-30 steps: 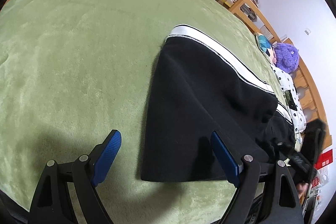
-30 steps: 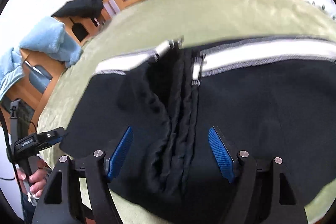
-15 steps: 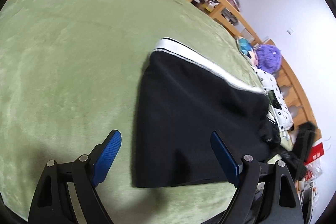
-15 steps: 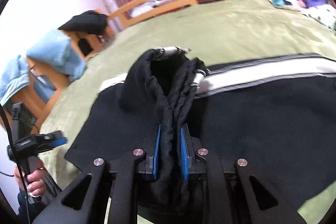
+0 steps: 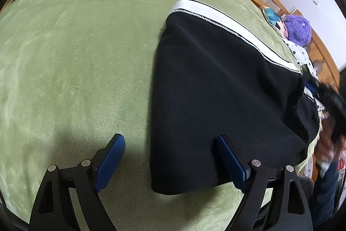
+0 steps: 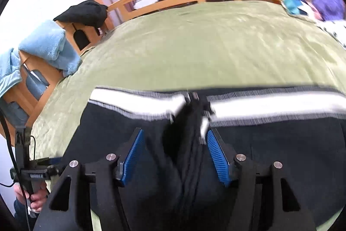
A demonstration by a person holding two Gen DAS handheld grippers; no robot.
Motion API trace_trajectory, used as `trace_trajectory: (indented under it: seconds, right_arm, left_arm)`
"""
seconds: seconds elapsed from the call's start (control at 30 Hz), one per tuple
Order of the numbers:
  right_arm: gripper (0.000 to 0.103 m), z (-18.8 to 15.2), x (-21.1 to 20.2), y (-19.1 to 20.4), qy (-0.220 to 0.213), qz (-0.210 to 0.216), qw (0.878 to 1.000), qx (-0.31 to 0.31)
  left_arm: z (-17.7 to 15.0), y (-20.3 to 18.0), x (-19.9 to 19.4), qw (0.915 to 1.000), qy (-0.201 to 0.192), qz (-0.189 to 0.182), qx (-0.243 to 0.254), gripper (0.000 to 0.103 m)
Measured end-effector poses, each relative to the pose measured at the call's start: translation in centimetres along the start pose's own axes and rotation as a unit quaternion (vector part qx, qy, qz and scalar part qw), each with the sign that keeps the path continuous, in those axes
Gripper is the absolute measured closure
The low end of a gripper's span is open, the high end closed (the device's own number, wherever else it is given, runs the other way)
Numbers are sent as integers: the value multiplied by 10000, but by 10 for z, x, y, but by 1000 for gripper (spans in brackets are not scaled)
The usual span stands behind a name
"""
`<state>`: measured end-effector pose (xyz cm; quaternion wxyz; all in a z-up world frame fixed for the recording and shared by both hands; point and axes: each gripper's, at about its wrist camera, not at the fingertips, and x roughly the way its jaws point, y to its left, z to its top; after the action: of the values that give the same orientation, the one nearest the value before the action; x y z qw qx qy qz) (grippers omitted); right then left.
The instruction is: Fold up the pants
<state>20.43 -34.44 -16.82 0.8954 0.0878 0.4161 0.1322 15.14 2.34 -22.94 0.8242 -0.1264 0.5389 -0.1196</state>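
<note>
Left wrist view: the left hand-held gripper stands wide open and holds nothing. The black pants lie flat on the green bed cover; their near corner sits between the two blue pads without touching either, the rest stretching ahead and to the right, the white side stripe along the far edge. This half looks already doubled over and smooth. At the right edge the other hand-held gripper shows only as a dark blur.

Right wrist view: the right hand-held gripper has just been opening; its jaws stand partly apart with a bunched ridge of the pants rising between them, neither pad pressing on it. The stripe runs across just beyond the pads. I judge the fold part done: the middle is still gathered and needs flattening, and further folds likely remain.

No readable brand, label or writing appears in either view.
</note>
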Motion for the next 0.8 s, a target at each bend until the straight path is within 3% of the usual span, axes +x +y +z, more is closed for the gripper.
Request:
trace_trajectory:
  seconds: [0.1, 0.17, 0.23, 0.27, 0.37, 0.53, 0.6, 0.63, 0.67, 0.73, 0.8]
  right_arm:
    - [45, 27, 40, -6, 293, 81, 9994, 163]
    - [76, 36, 62, -14, 569, 10, 9981, 227]
    - [85, 42, 69, -20, 601, -44, 9982, 67]
    - [87, 47, 65, -24, 420, -31, 9991, 96]
    - [88, 52, 52, -29, -3, -22, 9999, 137]
    - [86, 36, 82, -29, 542, -614, 9966, -130]
    - [74, 38, 67, -30, 540, -530, 9971, -16]
    - [58, 35, 53, -34, 501, -545, 9972, 115]
    - [52, 32, 36, -39, 345, -494, 9979, 256]
    - [52, 18, 6, -37, 46, -304, 9987, 417]
    - [52, -3, -13, -25, 227, -105, 9993, 289]
  left_arm:
    - [-1, -4, 0, 10000, -21, 30, 82, 14]
    - [0, -10, 3, 9998, 1, 108, 178, 14]
    - [2, -16, 6, 9997, 36, 123, 197, 12]
    - [3, -18, 7, 9997, 50, 118, 201, 12]
    - [6, -24, 10, 9997, 78, 115, 217, 11]
    - [8, -29, 11, 9994, 95, 190, 264, 10]
    - [10, -31, 9, 9994, 104, 200, 270, 10]
    - [11, -32, 7, 9995, 93, 181, 241, 11]
    - [12, -32, 4, 9997, 64, 131, 195, 11]
    - [13, -33, 1, 9998, 10, 65, 166, 11]
    - [12, -34, 0, 9998, 4, 71, 175, 11]
